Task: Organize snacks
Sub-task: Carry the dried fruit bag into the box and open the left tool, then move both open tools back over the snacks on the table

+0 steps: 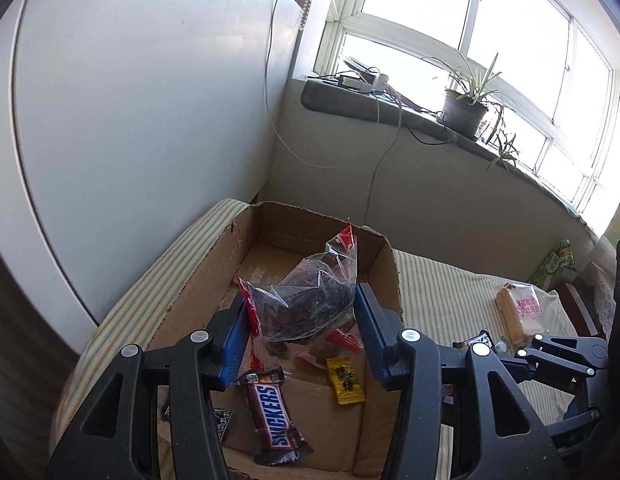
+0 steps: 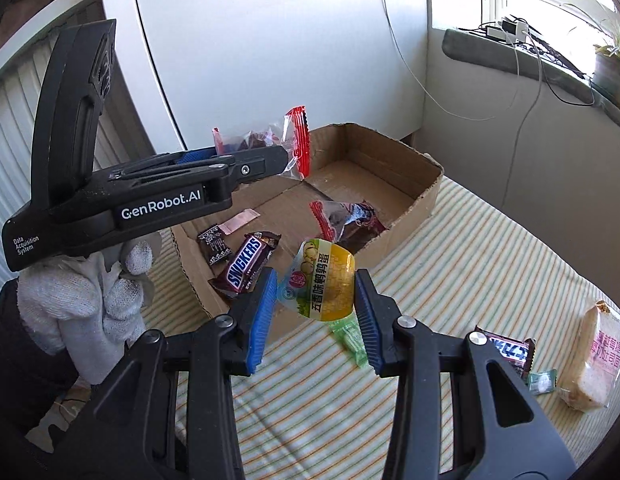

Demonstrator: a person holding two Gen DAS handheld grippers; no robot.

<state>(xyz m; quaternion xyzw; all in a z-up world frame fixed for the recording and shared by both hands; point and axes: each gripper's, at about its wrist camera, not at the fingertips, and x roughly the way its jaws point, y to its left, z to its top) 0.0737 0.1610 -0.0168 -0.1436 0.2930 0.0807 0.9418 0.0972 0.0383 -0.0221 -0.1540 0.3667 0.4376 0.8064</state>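
Note:
My left gripper (image 1: 300,312) is shut on a clear red-edged bag of dark snacks (image 1: 306,300) and holds it above the open cardboard box (image 1: 385,264). The bag also shows in the right wrist view (image 2: 270,140). In the box lie a Snickers bar (image 1: 274,420), a yellow candy (image 1: 345,380) and a dark snack bag (image 2: 345,218). My right gripper (image 2: 315,300) is shut on a yellow-green quail egg packet (image 2: 321,284), held over the striped cloth beside the box (image 2: 425,196).
On the striped cloth (image 2: 469,260) lie a green candy (image 2: 351,338), a second Snickers bar (image 2: 505,350), a small green sweet (image 2: 543,382) and a wrapped bread slice pack (image 2: 593,360). A white panel stands behind the box. A windowsill with a potted plant (image 1: 465,110) is beyond.

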